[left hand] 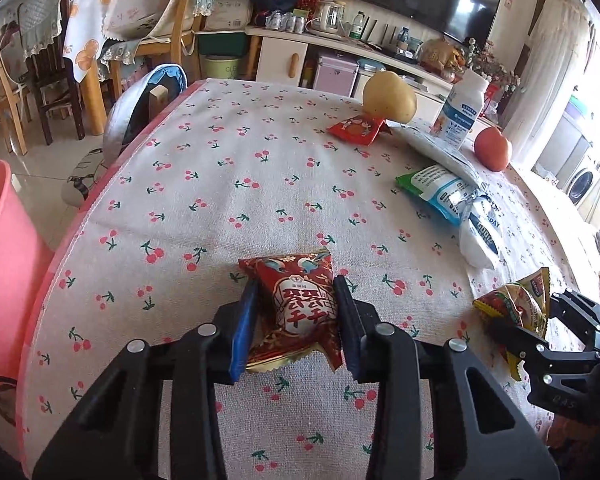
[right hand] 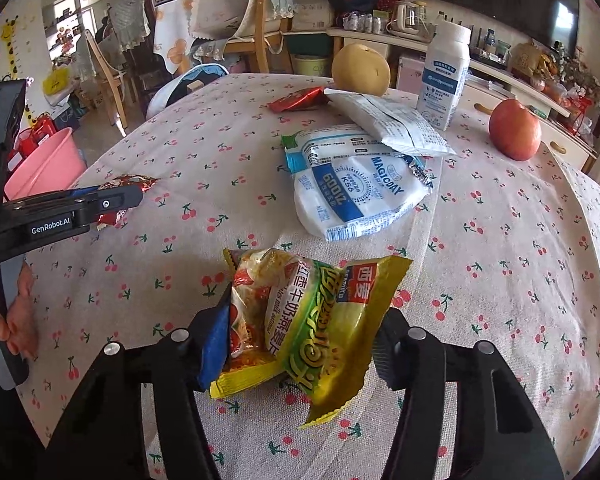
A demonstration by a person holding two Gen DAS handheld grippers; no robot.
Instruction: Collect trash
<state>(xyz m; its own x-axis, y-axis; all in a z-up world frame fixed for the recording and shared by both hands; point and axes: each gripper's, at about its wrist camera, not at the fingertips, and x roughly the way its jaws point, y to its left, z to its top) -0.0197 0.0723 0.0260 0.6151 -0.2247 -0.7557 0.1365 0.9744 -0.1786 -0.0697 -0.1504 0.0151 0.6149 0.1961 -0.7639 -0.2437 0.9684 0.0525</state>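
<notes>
My left gripper (left hand: 296, 308) is shut on a red snack wrapper (left hand: 296, 300) just above the cherry-print tablecloth (left hand: 220, 184); it also shows in the right wrist view (right hand: 128, 196). My right gripper (right hand: 304, 320) is shut on a yellow-green oatmeal packet (right hand: 320, 320), seen at the right edge of the left wrist view (left hand: 516, 304). A second red wrapper (left hand: 358, 128) and white-blue packets (right hand: 356, 188) lie farther back on the table. A pink bin (left hand: 4, 280) stands left of the table, also visible in the right wrist view (right hand: 48, 164).
A pear (left hand: 388, 98), a white bottle (left hand: 460, 112) and an apple (left hand: 493, 148) stand at the table's far side. A chair back (left hand: 140, 108) is at the far left edge. Chairs and a TV cabinet (left hand: 340, 56) stand behind.
</notes>
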